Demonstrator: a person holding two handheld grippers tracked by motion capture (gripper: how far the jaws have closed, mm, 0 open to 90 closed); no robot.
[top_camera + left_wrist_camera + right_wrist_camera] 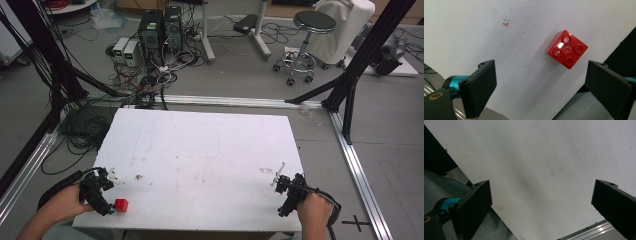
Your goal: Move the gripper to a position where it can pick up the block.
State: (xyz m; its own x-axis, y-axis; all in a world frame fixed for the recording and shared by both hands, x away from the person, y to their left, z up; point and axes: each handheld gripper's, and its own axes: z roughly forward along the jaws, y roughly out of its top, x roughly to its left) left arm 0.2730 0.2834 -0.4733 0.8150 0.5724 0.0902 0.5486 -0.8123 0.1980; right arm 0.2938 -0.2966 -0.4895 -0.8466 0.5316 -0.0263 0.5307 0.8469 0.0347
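Observation:
A small red four-stud brick (121,205) lies on the white table (200,150) near its front left corner. In the left gripper view the red brick (567,49) rests flat, studs up, ahead of the jaws and apart from them. My left gripper (111,192) is open just left of the brick, its jaws spread wide with nothing between them (541,82). My right gripper (281,195) hovers over the front right corner of the table, also open and holding nothing (541,202).
The table's front edge runs just under both grippers. Beyond the far edge lie tangled cables (145,85), computer boxes (160,27) and a stool (307,35) on the floor. Black frame posts (360,55) and aluminium rails (357,165) flank the table.

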